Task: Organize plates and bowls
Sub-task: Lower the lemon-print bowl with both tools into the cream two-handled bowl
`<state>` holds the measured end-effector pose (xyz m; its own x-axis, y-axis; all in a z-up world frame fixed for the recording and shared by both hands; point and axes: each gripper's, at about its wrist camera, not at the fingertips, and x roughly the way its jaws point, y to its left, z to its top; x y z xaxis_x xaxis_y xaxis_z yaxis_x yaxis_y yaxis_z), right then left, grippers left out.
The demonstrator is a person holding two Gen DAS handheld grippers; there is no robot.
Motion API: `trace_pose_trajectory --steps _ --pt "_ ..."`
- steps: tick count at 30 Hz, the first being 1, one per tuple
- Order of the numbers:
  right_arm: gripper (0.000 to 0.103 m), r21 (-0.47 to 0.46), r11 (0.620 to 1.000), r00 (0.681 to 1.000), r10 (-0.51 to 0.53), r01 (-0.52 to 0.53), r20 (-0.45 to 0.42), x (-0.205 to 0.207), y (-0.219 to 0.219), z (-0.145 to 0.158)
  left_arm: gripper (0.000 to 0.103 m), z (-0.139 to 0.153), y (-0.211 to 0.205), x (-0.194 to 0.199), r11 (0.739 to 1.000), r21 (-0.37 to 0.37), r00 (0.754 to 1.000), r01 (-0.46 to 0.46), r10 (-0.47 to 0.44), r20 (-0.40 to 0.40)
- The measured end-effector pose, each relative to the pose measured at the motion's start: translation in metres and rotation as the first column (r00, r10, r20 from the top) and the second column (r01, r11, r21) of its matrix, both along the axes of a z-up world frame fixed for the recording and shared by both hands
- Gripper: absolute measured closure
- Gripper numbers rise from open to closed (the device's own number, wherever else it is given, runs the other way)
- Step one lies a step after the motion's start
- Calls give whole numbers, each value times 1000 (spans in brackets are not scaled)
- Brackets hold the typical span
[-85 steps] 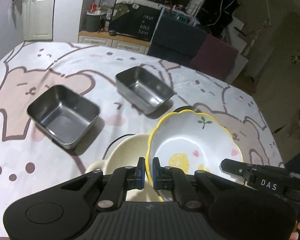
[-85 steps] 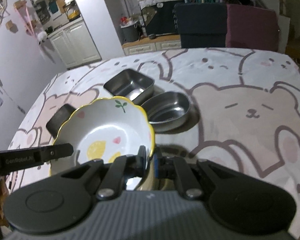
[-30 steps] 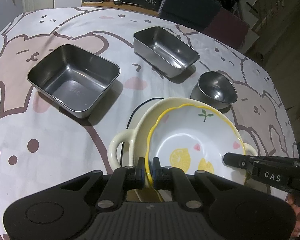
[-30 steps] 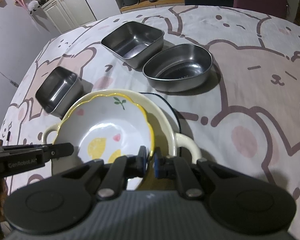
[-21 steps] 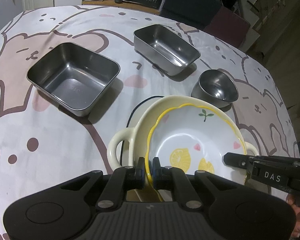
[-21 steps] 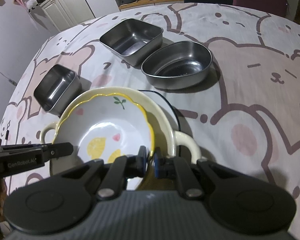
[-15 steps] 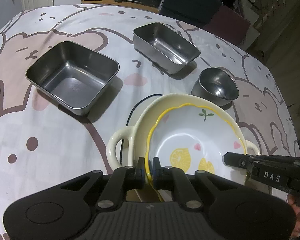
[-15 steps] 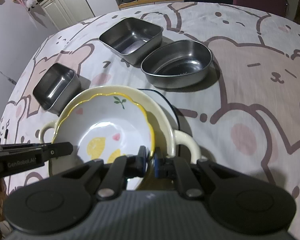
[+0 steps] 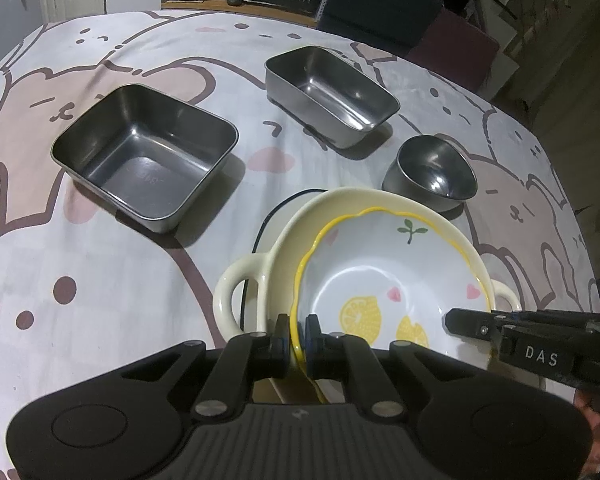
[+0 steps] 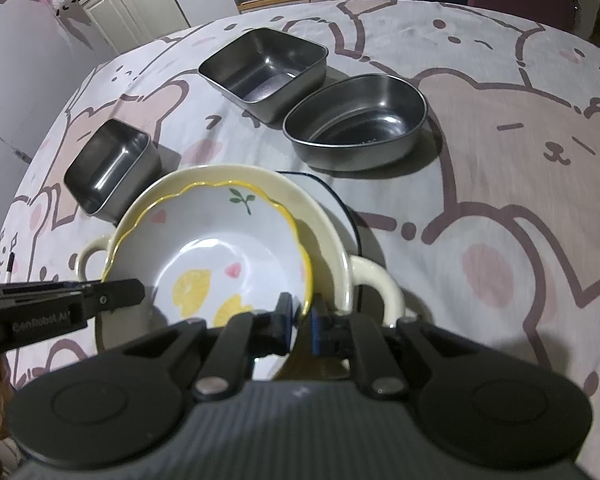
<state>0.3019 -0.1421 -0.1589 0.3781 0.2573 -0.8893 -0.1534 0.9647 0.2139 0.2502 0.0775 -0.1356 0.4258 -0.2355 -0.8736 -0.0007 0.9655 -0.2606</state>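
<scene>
Two grippers hold one lemon bowl (image 9: 384,280) by opposite sides of its wavy yellow rim: the left gripper (image 9: 298,332) has its jaws clamped on the near rim in its own view, and the right gripper (image 10: 302,320) has its jaws clamped on the rim at the other side, though a narrow gap shows beside its outer pad. Each gripper's black finger reaches into the other's view across the bowl. The lemon bowl sits low inside a cream pot (image 9: 288,236) with two loop handles, tilted a little against the pot's wall; whether it rests on the pot's bottom cannot be told. Under the pot lies a white plate (image 10: 342,206) with a dark rim, only an arc of it showing. Just beyond the pot stands an oval steel bowl (image 10: 356,120), and beside that, further toward the far edge of the worktop (image 10: 520,160), a steel tray (image 10: 264,68). A second, deeper steel tray (image 9: 144,152) stands toward the left edge, apart from the pot. All rest on a cloth printed with pink bears and rabbits. Past the far edge are dark chairs (image 9: 376,4) and white cabinets (image 10: 136,4).
</scene>
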Motion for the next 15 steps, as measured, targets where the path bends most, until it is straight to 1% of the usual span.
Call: trace_pose_trajectory --steps 3,8,12,15 --pt "88 4 1000 1000 -2 2 -7 0 0 0 96 0 -1 0 1000 6 1000 9 -9 2" --pt "82 30 999 999 -19 20 -30 2 -2 0 96 0 -1 0 1000 10 1000 13 -13 2" --pt "80 53 998 998 -38 41 -49 2 -4 1 96 0 -1 0 1000 12 1000 12 -12 3" --pt "78 64 997 999 -44 46 -20 0 -6 10 96 0 -1 0 1000 12 1000 11 -11 3"
